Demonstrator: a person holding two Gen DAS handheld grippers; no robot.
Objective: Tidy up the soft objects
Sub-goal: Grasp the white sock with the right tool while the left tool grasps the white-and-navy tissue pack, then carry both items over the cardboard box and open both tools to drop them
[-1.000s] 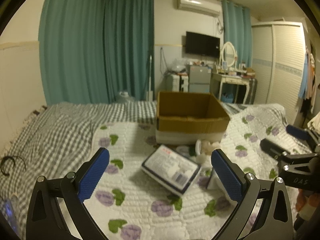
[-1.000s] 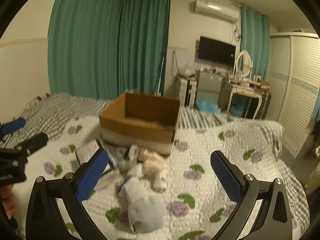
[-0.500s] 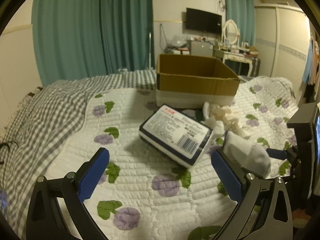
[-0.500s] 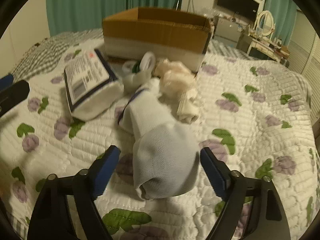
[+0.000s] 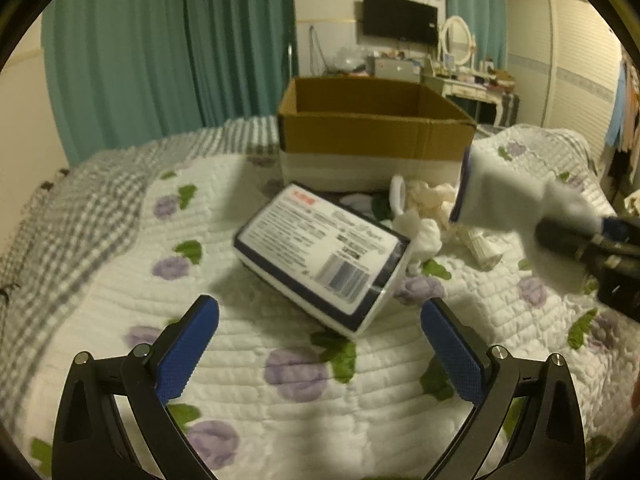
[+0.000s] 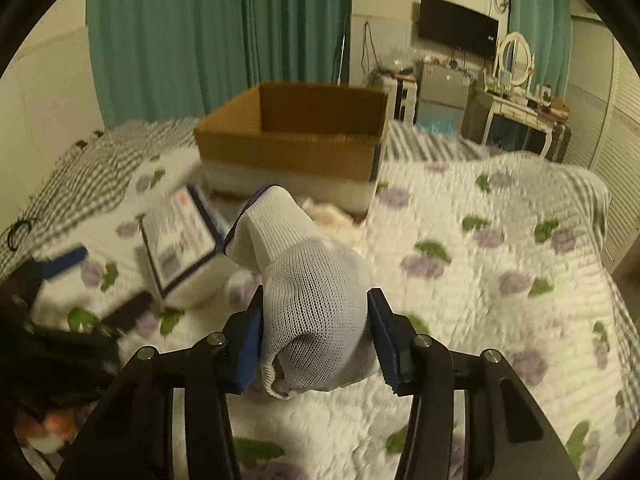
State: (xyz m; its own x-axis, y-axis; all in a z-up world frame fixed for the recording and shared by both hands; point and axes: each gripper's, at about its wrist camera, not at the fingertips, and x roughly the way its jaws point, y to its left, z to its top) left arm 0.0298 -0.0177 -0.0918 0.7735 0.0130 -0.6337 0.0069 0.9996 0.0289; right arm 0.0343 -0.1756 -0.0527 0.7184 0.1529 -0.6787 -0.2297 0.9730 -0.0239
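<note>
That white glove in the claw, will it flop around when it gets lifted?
Probably yes. The white glove is thin knit fabric and already bulges where the right claw is closing on it, so its free cuff end should droop. It looks light. The knit seems grippy against the blue pads, so slipping looks unlikely.

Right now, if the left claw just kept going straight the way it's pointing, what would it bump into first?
Most likely the wrapped tissue pack, lying tilted on the floral quilt just ahead of the open left claw. Depth is hard to judge; pointed downward, it might meet the quilt first.
</note>
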